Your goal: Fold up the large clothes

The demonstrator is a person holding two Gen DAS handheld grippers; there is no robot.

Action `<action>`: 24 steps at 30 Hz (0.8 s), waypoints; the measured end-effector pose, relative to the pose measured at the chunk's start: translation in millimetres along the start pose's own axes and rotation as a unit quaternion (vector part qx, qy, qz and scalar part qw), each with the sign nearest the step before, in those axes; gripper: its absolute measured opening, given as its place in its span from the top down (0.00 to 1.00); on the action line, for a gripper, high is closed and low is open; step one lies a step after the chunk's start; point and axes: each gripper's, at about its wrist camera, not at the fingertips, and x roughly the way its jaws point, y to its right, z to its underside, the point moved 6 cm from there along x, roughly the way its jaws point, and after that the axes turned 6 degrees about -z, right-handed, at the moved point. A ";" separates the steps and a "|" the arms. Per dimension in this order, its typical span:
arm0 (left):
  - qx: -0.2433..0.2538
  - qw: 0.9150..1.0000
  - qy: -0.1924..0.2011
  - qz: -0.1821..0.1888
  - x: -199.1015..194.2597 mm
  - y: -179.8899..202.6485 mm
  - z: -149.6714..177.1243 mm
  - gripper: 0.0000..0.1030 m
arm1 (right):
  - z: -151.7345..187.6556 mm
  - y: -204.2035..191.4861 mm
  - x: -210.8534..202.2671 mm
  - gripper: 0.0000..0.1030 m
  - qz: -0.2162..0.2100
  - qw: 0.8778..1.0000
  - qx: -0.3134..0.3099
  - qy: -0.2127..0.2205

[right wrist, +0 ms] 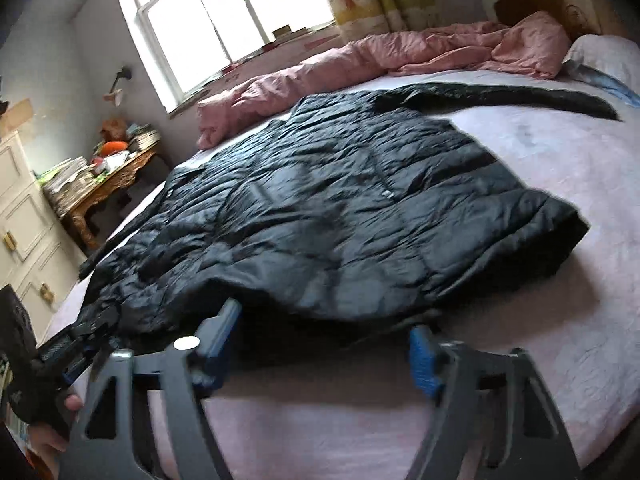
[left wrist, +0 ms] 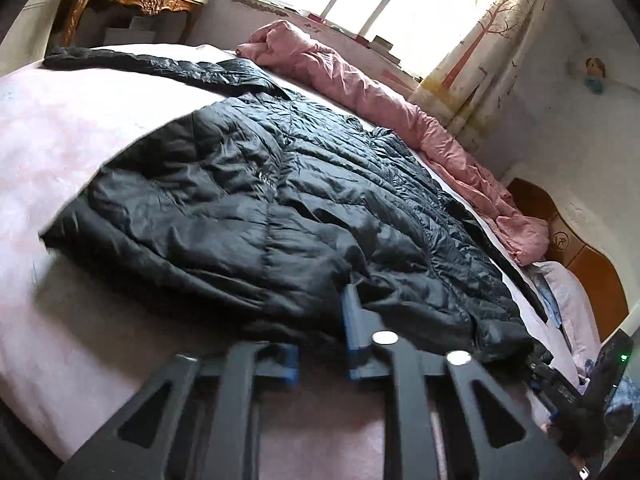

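Note:
A large black quilted down jacket (left wrist: 280, 200) lies spread on the pale pink bed (left wrist: 48, 152); it also shows in the right wrist view (right wrist: 340, 208). One sleeve stretches out at the far end (right wrist: 500, 98). My left gripper (left wrist: 320, 340) sits at the jacket's near hem, its blue-padded fingers a small gap apart with the hem edge over one finger. My right gripper (right wrist: 324, 340) is open wide, its fingers at the near hem, the left one tucked under the fabric edge. The left gripper is also seen low on the left in the right wrist view (right wrist: 76, 348).
A rumpled pink duvet (left wrist: 380, 100) lies along the bed's window side. A pillow (right wrist: 608, 60) and wooden headboard (left wrist: 592, 260) are at one end. A carved wooden table (right wrist: 108, 184) with clutter and a white cabinet (right wrist: 20, 208) stand beside the bed.

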 end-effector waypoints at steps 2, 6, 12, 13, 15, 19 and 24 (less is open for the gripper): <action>0.025 1.000 0.005 -0.015 -4.6 5.2 -8.7 0.92 | -11.1 2.8 1.7 0.68 0.010 1.000 -0.012 0.002; 0.082 0.996 -0.005 -0.030 -1.0 26.3 -31.1 0.93 | -45.5 3.4 4.0 0.85 0.009 0.999 -0.039 0.017; 0.158 0.986 -0.024 -0.052 29.9 56.6 -83.9 0.90 | -107.6 -4.2 18.8 0.85 0.026 0.995 -0.086 0.043; 0.172 0.983 -0.026 -0.058 37.8 60.9 -90.1 0.89 | -115.9 -5.2 24.9 0.85 0.030 0.994 -0.092 0.042; 0.201 0.976 -0.033 -0.070 57.2 66.4 -99.8 0.89 | -130.6 -6.0 47.4 0.85 0.037 0.993 -0.112 0.029; 0.182 0.980 -0.071 -0.051 95.4 53.8 -100.5 0.87 | -135.0 2.1 93.0 0.85 0.029 0.993 -0.118 -0.013; 0.198 0.978 -0.058 -0.036 107.8 47.4 -92.9 0.84 | -138.9 18.9 120.7 0.85 -0.010 0.998 -0.051 -0.024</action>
